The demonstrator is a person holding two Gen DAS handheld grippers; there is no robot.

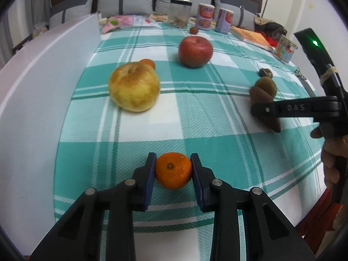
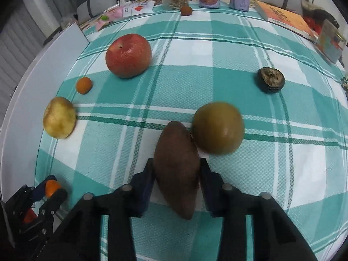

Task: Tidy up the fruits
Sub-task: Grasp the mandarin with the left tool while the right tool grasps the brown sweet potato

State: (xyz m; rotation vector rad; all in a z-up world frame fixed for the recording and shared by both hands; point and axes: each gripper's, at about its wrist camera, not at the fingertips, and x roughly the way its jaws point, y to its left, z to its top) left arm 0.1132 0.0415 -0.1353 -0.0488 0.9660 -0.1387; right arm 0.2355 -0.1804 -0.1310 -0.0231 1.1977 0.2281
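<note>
My left gripper [image 1: 173, 163] is shut on a tangerine [image 1: 173, 170] near the front of the checked teal cloth [image 1: 195, 117]; it also shows in the right wrist view [image 2: 51, 188]. My right gripper [image 2: 176, 169] is shut on a long brown fruit [image 2: 177, 171], which lies against a green-brown round fruit [image 2: 218, 128]. In the left wrist view the right gripper [image 1: 258, 108] grips that brown fruit [image 1: 264, 106] at the right. A yellow apple [image 1: 134, 87], a red apple [image 1: 195, 49], a small orange fruit [image 2: 83, 85] and a dark shrivelled fruit [image 2: 271, 80] lie on the cloth.
A white board [image 1: 32, 100] lies along the left side. At the back stand a clear jar [image 1: 179, 14], two cans [image 1: 204, 17], a book [image 1: 252, 37], a small box [image 1: 285, 47] and another small fruit [image 1: 193, 30]. A sofa stands behind.
</note>
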